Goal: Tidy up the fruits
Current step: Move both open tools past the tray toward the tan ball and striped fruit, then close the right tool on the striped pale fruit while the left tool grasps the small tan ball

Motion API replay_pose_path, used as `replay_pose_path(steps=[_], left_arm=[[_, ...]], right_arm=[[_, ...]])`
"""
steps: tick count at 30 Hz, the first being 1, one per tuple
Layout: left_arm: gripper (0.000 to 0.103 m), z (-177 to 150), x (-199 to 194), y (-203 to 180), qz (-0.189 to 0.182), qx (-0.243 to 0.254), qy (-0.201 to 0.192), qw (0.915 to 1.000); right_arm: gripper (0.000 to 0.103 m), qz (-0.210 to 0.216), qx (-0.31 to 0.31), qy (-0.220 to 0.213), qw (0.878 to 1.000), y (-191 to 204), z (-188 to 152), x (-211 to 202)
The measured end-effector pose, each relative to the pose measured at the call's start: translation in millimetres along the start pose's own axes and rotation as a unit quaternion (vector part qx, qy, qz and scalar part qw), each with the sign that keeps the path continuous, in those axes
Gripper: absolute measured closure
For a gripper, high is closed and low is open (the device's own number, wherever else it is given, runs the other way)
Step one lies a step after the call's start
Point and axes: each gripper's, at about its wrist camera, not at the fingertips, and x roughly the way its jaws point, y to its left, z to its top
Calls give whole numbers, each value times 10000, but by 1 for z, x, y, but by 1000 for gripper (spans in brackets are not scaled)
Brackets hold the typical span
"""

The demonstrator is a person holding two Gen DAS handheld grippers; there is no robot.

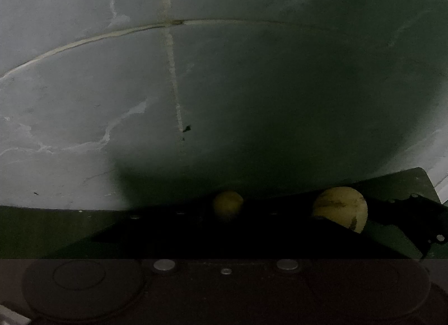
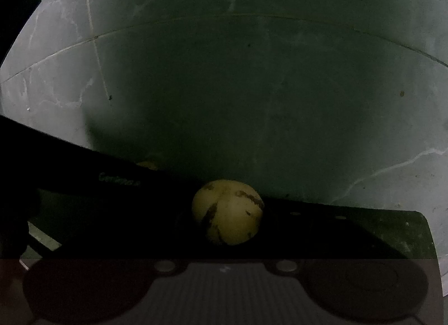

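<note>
Yellow fruit [image 2: 228, 211] apparently just ahead, tongs unseen

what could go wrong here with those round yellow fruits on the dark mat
The spotted yellow fruit is round and lies loose on the dark mat near its far edge, so a nudge may roll it onto the tiled floor. The scene is very dim, and the smaller fruit is half in shadow, so a grasp may miss.

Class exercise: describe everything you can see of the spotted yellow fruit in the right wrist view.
The fruit is round, pale yellow, smooth-looking, with dark brown streaks and patches. It looks whole. It sits low in the view, against a dark edge in front of the shadowed marble-like floor. Its underside is hidden, so what it rests on cannot be told. No fingers visibly touch it.
</note>
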Motion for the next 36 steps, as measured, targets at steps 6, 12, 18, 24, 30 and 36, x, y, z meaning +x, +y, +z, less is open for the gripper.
replay_pose_path(steps=[6,12,18,24,30,36], left_arm=[[74,-4,1,1,54,-33,6,10000],[74,-3,4,2,25,-49,42,10000],[74,-6,0,7,-26,-78,4,10000],[74,-6,-4,8,-77,-108,-88,9999],[74,-9,-12,11,-94,-207,-172,9996],[74,-19,-17,22,-109,-306,-230,9992]], right_arm=[[46,4,-13,-48,10000,0,-6,0],[46,8,28,-49,10000,6,-12,-5],[46,-16,73,-167,9998,14,-19,-12],[46,-26,101,-209,9997,21,-22,-18],[46,-31,101,-273,9996,36,-19,-31],[46,-49,78,-370,9993,57,-17,-44]])
